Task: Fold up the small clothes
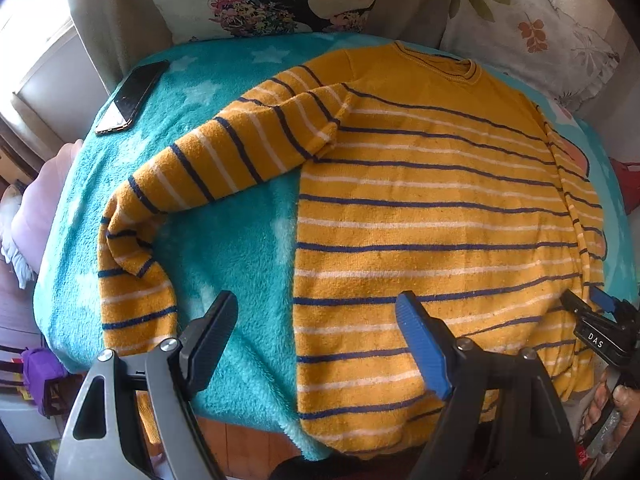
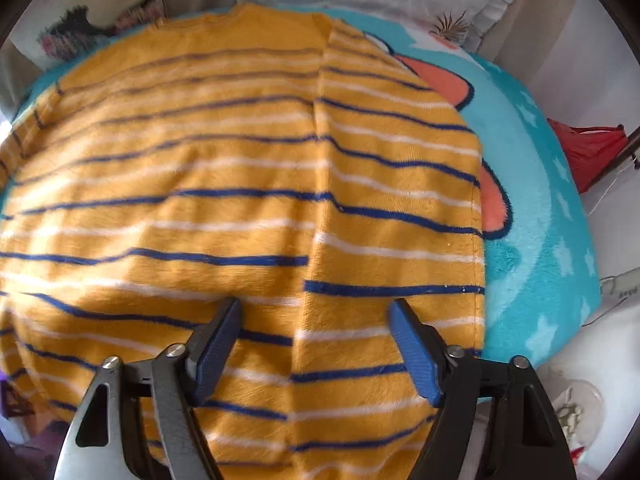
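A: What does the left camera see?
B: A yellow striped sweater (image 1: 432,216) lies flat on the fluffy blue blanket (image 1: 240,256), near a phone (image 1: 130,98). The left gripper (image 1: 316,312) is wide open, holding nothing. The other tool says "DAS".
A: And the right camera?
B: The right gripper (image 2: 314,316) hangs wide open over the sweater.

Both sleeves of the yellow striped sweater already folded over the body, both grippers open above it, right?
Not quite: only one sleeve is folded in. The left wrist view shows the other sleeve lying out on the teal blanket. The sweater and both open grippers, left and right, are as stated.
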`<control>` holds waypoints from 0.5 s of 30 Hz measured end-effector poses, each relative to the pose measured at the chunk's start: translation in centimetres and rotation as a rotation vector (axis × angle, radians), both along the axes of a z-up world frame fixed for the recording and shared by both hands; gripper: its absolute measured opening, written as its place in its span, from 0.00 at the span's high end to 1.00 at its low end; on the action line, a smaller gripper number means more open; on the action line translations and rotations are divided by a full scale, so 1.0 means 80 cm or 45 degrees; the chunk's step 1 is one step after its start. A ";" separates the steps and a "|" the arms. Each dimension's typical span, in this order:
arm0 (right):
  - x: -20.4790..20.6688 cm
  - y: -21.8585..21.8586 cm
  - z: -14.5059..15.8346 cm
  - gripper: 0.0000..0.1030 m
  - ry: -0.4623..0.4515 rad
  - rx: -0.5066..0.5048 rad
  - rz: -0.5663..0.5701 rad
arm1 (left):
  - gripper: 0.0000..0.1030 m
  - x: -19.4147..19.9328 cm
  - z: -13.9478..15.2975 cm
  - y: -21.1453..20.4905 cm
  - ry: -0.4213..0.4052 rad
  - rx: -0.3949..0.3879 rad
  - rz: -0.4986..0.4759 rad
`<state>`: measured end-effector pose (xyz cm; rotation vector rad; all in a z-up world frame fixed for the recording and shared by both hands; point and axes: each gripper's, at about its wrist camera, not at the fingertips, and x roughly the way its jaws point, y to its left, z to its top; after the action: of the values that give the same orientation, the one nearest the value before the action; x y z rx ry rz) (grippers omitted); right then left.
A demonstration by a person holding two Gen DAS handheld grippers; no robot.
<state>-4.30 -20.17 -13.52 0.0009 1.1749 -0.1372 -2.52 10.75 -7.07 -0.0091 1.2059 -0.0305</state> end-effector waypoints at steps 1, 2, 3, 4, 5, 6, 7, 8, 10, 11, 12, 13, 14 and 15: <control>0.000 -0.007 0.002 0.45 0.006 0.002 0.002 | 0.22 -0.003 0.002 -0.002 -0.008 -0.001 0.017; 0.000 -0.018 0.006 0.69 0.012 -0.013 0.010 | 0.22 -0.005 0.003 -0.005 -0.013 0.001 0.035; 0.000 -0.029 0.009 0.87 0.013 0.012 0.017 | 0.22 -0.007 0.003 -0.008 -0.016 0.002 0.057; -0.001 -0.045 0.014 0.94 0.013 0.046 0.009 | 0.22 -0.008 0.004 -0.010 -0.016 0.001 0.074; 0.000 -0.059 0.019 0.95 0.005 0.035 -0.009 | 0.22 -0.010 0.004 -0.012 -0.018 -0.002 0.091; 0.000 -0.081 0.029 0.95 -0.026 -0.001 -0.039 | 0.22 -0.012 0.006 -0.015 -0.021 -0.005 0.108; 0.002 -0.101 0.037 0.96 -0.055 -0.024 -0.072 | 0.22 -0.014 0.007 -0.019 -0.025 -0.010 0.129; 0.003 -0.135 0.048 0.96 -0.086 -0.044 -0.139 | 0.22 -0.017 0.008 -0.022 -0.029 -0.014 0.145; 0.007 -0.192 0.062 0.96 -0.126 -0.080 -0.255 | 0.22 -0.021 0.011 -0.030 -0.037 -0.025 0.171; 0.010 -0.222 0.067 0.96 -0.145 -0.121 -0.316 | 0.22 -0.023 0.013 -0.034 -0.040 -0.025 0.183; 0.013 -0.246 0.068 0.95 -0.156 -0.160 -0.363 | 0.22 -0.024 0.013 -0.038 -0.044 -0.025 0.192; 0.017 -0.275 0.067 0.95 -0.160 -0.205 -0.419 | 0.22 -0.026 0.014 -0.043 -0.045 -0.022 0.201; 0.024 -0.302 0.061 0.95 -0.143 -0.241 -0.469 | 0.22 -0.027 0.014 -0.047 -0.044 -0.019 0.207; 0.030 -0.322 0.056 0.87 -0.117 -0.260 -0.504 | 0.22 -0.027 0.013 -0.051 -0.039 -0.016 0.214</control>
<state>-1.93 -45.91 -9.07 0.0597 1.0539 -0.5999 -4.71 6.66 -5.99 -0.1205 1.1707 0.1087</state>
